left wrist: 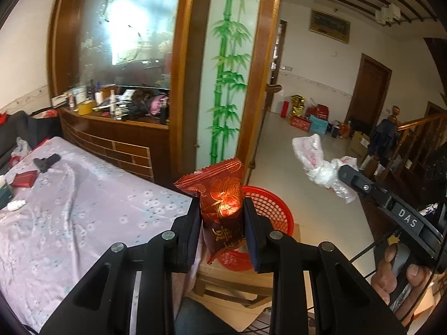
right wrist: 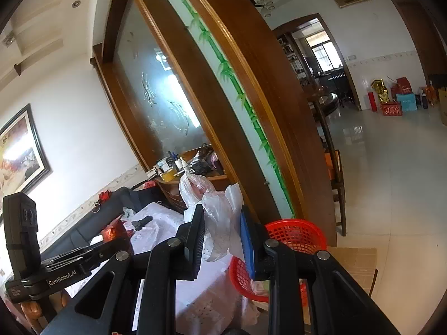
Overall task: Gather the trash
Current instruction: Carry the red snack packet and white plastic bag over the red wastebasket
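My left gripper (left wrist: 222, 212) is shut on a red snack wrapper (left wrist: 220, 195) with gold flowers and holds it upright above the red mesh basket (left wrist: 272, 209). My right gripper (right wrist: 222, 220) is shut on a crumpled clear plastic bag (right wrist: 215, 212) and holds it in the air just left of the basket (right wrist: 296, 234). The left wrist view shows the right gripper (left wrist: 345, 171) with the bag (left wrist: 318, 162) to the right of the basket. The left gripper and its wrapper (right wrist: 114, 230) show at the lower left of the right wrist view.
A table with a lilac flowered cloth (left wrist: 83, 195) holds a red box (left wrist: 23, 178), a black object (left wrist: 46, 162) and a small white bottle (left wrist: 15, 205). A wooden partition with bamboo glass (left wrist: 229, 69) stands behind. The basket rests on a wooden stool (right wrist: 354, 262). Tiled floor (right wrist: 391, 167) lies right.
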A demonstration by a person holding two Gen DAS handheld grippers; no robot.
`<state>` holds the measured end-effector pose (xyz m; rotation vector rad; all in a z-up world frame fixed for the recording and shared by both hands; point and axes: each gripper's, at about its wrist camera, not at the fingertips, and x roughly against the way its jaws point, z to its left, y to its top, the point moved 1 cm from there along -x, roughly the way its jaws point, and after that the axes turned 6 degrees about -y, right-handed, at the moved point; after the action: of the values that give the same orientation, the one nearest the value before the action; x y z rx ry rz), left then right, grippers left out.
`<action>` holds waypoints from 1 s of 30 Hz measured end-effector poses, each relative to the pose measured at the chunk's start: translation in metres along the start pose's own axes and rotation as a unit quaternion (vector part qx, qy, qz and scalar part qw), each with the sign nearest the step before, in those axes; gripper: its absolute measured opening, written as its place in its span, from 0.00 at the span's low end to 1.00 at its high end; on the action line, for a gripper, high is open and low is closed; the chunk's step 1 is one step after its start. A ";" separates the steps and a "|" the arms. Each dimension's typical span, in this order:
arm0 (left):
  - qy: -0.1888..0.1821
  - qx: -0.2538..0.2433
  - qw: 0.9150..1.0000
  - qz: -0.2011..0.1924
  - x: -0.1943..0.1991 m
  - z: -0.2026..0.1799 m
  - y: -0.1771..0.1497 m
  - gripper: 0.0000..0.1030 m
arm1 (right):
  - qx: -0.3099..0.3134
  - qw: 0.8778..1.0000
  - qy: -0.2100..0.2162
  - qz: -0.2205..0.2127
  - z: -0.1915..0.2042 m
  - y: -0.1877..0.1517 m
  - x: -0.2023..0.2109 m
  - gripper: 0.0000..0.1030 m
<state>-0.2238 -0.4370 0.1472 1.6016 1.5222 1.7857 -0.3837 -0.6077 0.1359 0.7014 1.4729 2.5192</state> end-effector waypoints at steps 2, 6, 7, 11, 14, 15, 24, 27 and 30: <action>-0.007 0.001 1.000 0.007 -0.008 -0.001 0.000 0.27 | -0.002 1.000 -0.004 0.003 -0.002 0.001 -0.002 0.25; -0.011 0.000 1.000 0.014 -0.020 -0.002 -0.001 0.27 | -0.005 1.000 -0.007 0.008 -0.006 0.002 -0.008 0.25; -0.012 0.000 1.000 0.015 -0.023 -0.002 0.000 0.27 | -0.006 1.000 -0.007 0.008 -0.007 0.002 -0.009 0.25; -0.019 0.008 1.000 0.018 -0.033 0.001 0.001 0.27 | -0.005 1.000 -0.009 0.011 -0.005 0.005 -0.014 0.25; -0.027 0.008 0.999 0.019 -0.040 0.001 0.001 0.27 | -0.002 1.000 -0.012 0.013 -0.005 0.005 -0.017 0.25; -0.027 0.007 0.999 0.020 -0.043 0.000 0.001 0.27 | -0.001 1.000 -0.013 0.014 -0.004 0.004 -0.018 0.25; -0.030 0.004 0.999 0.040 -0.068 -0.008 -0.001 0.27 | -0.014 0.999 -0.024 0.032 -0.014 -0.001 -0.032 0.25; -0.030 0.004 0.999 0.045 -0.077 -0.009 -0.002 0.27 | -0.016 0.999 -0.027 0.037 -0.017 -0.001 -0.036 0.25; -0.030 0.004 0.998 0.051 -0.084 -0.008 -0.002 0.27 | -0.019 0.999 -0.030 0.041 -0.021 -0.002 -0.041 0.25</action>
<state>-0.2031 -0.5053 0.1022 1.7503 1.4455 1.7682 -0.3575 -0.6370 0.1125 0.8402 1.4019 2.5547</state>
